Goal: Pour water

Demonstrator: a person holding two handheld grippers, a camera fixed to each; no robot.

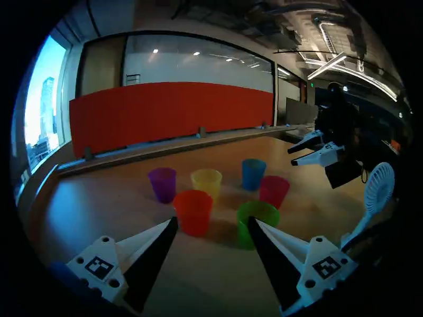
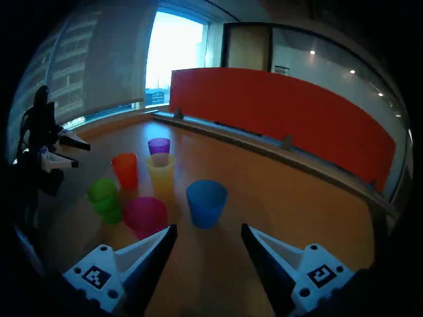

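Left gripper view: the left claw [image 1: 211, 219] is spread wide with nothing between its fingers. Six coloured cups stand upright in a cluster on the counter [image 1: 106, 211] directly ahead of it. The orange cup [image 1: 193, 211] is nearest, just beyond the fingertips and a little toward the left finger. The green cup [image 1: 256, 217] stands just beside it, right at the tip of the right finger. Farther ahead and off to the right, the right claw [image 1: 292, 157] hangs above the counter with its fingers pointing in toward the cluster, near a white fan [image 1: 379, 190]. Whether any cup holds water cannot be told.

Right gripper view: the right claw is also wide open and empty. The blue cup [image 2: 206, 203] stands straight ahead, centred in the gap between the fingers and just short of them, apart from its neighbours. The pink cup [image 2: 144, 215] sits ahead of the left finger's tip. The remaining cups lie beyond and to the left, and the left claw is far off on that side.

All the cups have their long axis vertical, so a level, sideways grip suits. The blue cup looks the easiest pick for the right claw, needing only a straight push forward. The left claw would have to shift slightly left to take the orange cup without knocking the green one.
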